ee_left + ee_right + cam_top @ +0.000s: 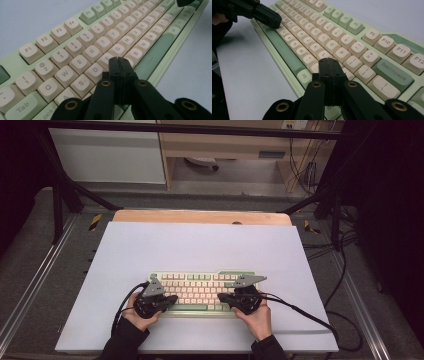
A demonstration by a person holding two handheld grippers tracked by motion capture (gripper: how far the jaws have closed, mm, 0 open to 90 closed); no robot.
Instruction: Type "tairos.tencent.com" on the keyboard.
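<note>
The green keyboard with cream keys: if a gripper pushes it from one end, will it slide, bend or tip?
The green keyboard with cream keys looks rigid, so bending seems unlikely. It lies low and flat on the smooth white tabletop, so it would probably slide or pivot, not tip.

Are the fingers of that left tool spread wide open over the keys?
No. In the left gripper view the left gripper's two black fingers are pressed together with no gap, above the keyboard near its F key.

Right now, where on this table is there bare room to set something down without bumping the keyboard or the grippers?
The widest free patch is the white mat between the keyboard and the wooden far edge. Bare strips also run left and right of the keyboard to the mat's sides. It is crowded at the near middle, where the left gripper and right gripper rest over the keys.
</note>
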